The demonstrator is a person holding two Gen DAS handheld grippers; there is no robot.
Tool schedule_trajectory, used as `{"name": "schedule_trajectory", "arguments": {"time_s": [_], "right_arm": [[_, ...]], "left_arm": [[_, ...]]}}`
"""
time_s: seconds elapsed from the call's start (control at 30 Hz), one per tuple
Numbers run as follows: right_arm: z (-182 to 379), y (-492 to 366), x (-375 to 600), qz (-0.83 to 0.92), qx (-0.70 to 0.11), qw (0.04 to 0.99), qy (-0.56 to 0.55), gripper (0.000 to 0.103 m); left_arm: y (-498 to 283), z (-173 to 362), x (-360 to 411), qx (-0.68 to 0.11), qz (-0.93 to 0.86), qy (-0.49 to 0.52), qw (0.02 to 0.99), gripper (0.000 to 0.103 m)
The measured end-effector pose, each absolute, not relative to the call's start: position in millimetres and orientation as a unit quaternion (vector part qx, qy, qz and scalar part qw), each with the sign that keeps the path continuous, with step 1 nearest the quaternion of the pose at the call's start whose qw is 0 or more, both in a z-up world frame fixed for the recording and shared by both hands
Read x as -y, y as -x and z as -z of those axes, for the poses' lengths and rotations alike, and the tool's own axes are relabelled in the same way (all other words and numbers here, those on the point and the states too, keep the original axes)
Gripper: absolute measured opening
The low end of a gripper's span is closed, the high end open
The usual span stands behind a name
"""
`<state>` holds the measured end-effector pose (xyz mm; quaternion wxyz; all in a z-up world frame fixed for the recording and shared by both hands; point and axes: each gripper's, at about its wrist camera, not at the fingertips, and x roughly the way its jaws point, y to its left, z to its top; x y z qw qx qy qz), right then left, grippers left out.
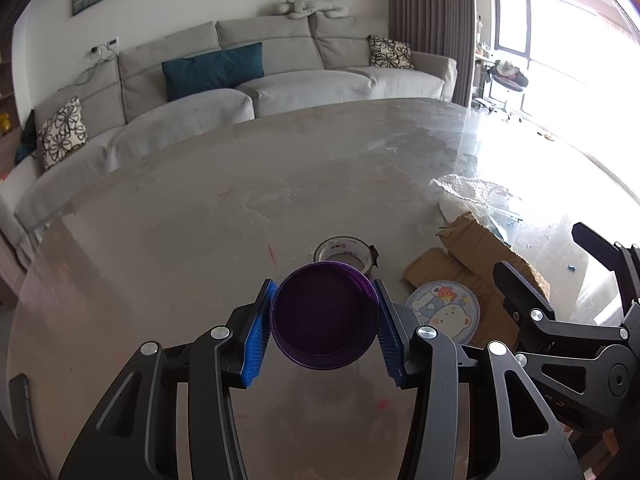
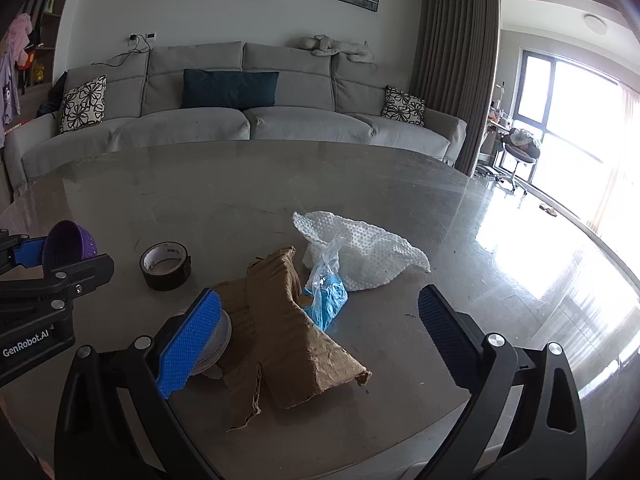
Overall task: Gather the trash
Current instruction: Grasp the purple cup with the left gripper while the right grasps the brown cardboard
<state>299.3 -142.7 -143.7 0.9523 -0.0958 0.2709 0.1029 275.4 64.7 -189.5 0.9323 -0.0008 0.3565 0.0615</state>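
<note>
My left gripper (image 1: 325, 320) is shut on a purple plastic cup (image 1: 325, 316), held above the table with its mouth toward the camera; the cup also shows in the right wrist view (image 2: 68, 245). My right gripper (image 2: 320, 332) is open above torn brown cardboard (image 2: 288, 328). Next to the cardboard lie a blue plastic bag (image 2: 326, 292), white bubble wrap (image 2: 360, 252) and a small round lid with a cartoon bear (image 1: 442, 310), partly hidden behind my left finger pad (image 2: 188, 340) in the right wrist view.
A roll of dark tape (image 2: 166, 266) stands on the grey round table (image 2: 240, 200), just beyond the cup in the left wrist view (image 1: 346, 254). A grey sofa (image 2: 240, 120) runs behind the table's far edge. Bright window glare falls on the table's right side.
</note>
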Motion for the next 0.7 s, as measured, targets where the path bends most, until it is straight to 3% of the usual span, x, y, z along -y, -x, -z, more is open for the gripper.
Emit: {"name": "schedule_trajectory", "arguments": {"time_s": [0.13, 0.17, 0.27, 0.3, 0.53, 0.6, 0.7], "right_arm": [[157.2, -310.3, 150.9, -0.109, -0.313, 0.942, 0.063, 0.098], [161.6, -312.9, 152.1, -0.115, -0.326, 0.937, 0.053, 0.094], [172.2, -316.0, 153.2, -0.128, -0.359, 0.924, 0.033, 0.066], [172.9, -314.8, 152.8, -0.131, -0.359, 0.923, 0.031, 0.062], [162.3, -297.1, 144.4, -0.158, -0.345, 0.925, 0.038, 0.040], [152.6, -287.9, 140.8, -0.164, -0.325, 0.930, 0.050, 0.025], [136.3, -277.8, 137.6, -0.174, -0.296, 0.937, 0.059, 0.021]], "left_arm": [[-273.4, 186.3, -60.5, -0.352, -0.055, -0.003, 0.934, 0.049], [-274.0, 185.7, -60.4, -0.352, -0.054, -0.003, 0.934, 0.049], [-273.8, 185.5, -60.9, -0.352, -0.053, -0.002, 0.934, 0.049], [-274.5, 185.7, -60.9, -0.353, -0.053, -0.002, 0.934, 0.049], [-274.4, 184.6, -59.7, -0.357, -0.054, -0.003, 0.933, 0.049], [-273.4, 181.8, -58.8, -0.354, -0.054, -0.005, 0.934, 0.049], [-271.3, 176.9, -55.6, -0.348, -0.053, -0.008, 0.936, 0.049]]}}
